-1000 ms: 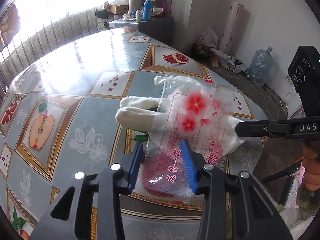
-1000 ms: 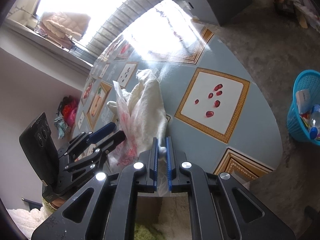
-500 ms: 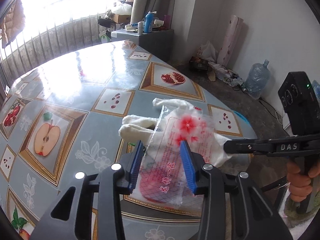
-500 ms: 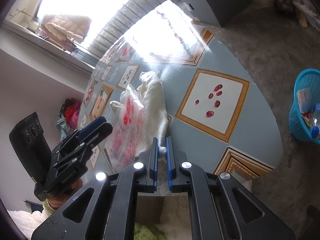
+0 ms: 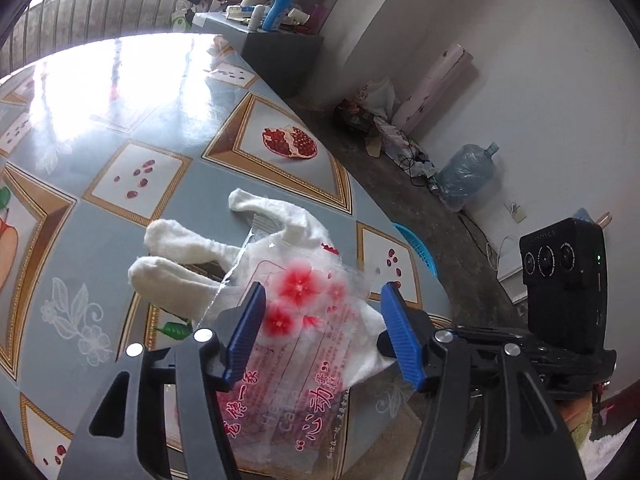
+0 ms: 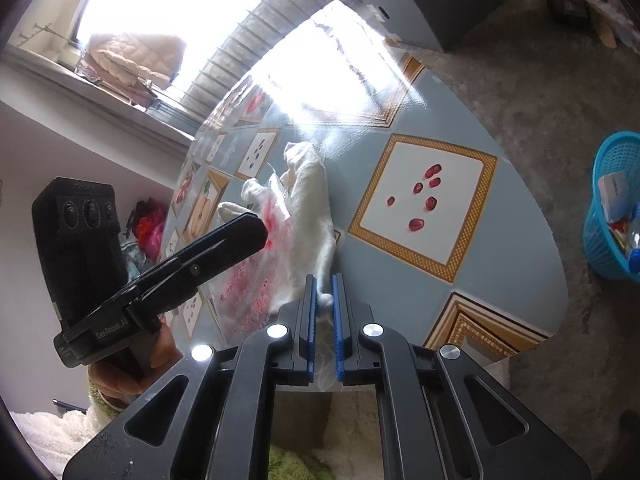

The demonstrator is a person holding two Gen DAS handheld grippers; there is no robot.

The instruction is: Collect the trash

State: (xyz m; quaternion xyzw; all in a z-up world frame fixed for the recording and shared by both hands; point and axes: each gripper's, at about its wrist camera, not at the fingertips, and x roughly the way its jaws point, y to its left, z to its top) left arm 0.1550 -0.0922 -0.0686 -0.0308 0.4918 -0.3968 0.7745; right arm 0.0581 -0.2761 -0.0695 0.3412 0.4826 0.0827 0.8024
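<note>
A white knitted glove [image 5: 180,248] lies on the fruit-patterned table [image 5: 120,100] near its edge. A clear plastic bag [image 5: 304,360] with red flowers and red writing rests loosely on top of it. My left gripper [image 5: 324,296] hovers just over the bag, its jaws opening and its blue pads wide of the plastic on both sides. My right gripper [image 6: 324,280] is shut on the cuff end of the glove [image 6: 316,200] at the table edge. In the right wrist view the bag [image 6: 256,280] shows under the left gripper [image 6: 256,228].
A blue plastic basket [image 6: 612,208] holding some rubbish stands on the floor past the table's edge, and its rim [image 5: 416,248] shows in the left wrist view. A dark cabinet [image 5: 280,56] with bottles and a large water jug [image 5: 464,176] stand by the wall.
The left jaws have spread apart and no longer pinch the bag, which has sunk from upright to flat on the glove. The left hand has swung and rolled. The right gripper has kept still.
</note>
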